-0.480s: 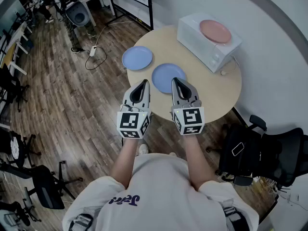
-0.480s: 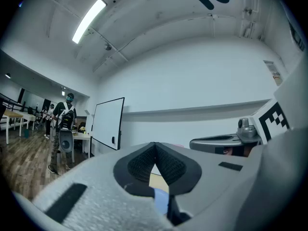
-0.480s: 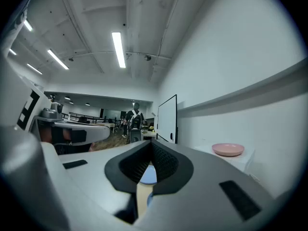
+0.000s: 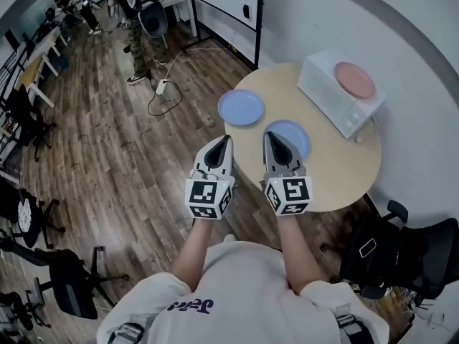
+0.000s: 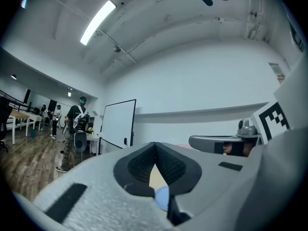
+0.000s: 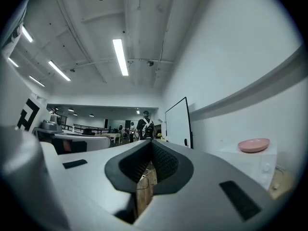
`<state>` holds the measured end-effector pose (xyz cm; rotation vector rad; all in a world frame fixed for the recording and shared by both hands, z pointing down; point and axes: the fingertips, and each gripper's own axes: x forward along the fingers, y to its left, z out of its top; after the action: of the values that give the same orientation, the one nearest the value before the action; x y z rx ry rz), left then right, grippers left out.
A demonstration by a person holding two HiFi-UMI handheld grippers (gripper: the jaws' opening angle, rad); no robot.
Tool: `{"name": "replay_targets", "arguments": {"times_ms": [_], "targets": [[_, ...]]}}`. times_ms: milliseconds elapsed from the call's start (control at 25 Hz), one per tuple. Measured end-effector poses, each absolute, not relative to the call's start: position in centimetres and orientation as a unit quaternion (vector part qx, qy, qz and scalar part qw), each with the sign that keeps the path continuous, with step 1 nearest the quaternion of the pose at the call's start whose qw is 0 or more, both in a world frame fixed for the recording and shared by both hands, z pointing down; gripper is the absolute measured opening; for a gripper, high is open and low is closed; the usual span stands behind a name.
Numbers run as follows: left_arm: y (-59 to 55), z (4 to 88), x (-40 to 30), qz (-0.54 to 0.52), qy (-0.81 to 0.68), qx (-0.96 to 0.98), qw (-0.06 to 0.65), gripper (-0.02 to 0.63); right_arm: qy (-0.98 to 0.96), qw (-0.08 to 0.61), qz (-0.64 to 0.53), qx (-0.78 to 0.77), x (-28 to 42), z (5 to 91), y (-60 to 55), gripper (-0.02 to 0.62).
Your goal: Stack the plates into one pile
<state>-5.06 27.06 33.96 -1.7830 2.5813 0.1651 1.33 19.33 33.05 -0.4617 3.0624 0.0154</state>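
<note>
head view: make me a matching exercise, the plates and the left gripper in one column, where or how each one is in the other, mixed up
Things:
1. pink plate
2. far blue plate
3. near blue plate
4. left gripper

Places or states:
a. on the table, partly hidden behind the right gripper
b. on top of the microwave
c. shut, holding nothing
d. on the table, fully in view

Pairs: 1-b, 2-d, 3-a, 4-c

Left gripper [image 4: 221, 145] and right gripper [image 4: 275, 142], both closed and empty, point level side by side
</note>
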Motion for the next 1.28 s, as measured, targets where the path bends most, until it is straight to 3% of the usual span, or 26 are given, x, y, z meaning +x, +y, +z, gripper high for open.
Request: {"name": "replay_targets", "arguments": {"times_ms": [480, 920, 1280], "targets": [[29.8, 36.8, -13.2, 0.075, 0.845, -0.529, -0.028, 0.015, 0.992, -0.055, 0.037, -0.108, -7.2, 36.6, 22.1, 0.017], [18.6, 39.2, -18.5, 0.025, 0.841, -0.537, -0.059, 0.015, 0.988, -0.098, -0.003, -0.123, -12.9, 39.6, 10.2, 0.018], [9.9, 43.9, -18.7, 0.02, 0.818, -0.563, -0.114, 0.017, 0.977, -0.199, -0.014, -0.073, -14.8, 44.4, 3.1, 0.018]]}}
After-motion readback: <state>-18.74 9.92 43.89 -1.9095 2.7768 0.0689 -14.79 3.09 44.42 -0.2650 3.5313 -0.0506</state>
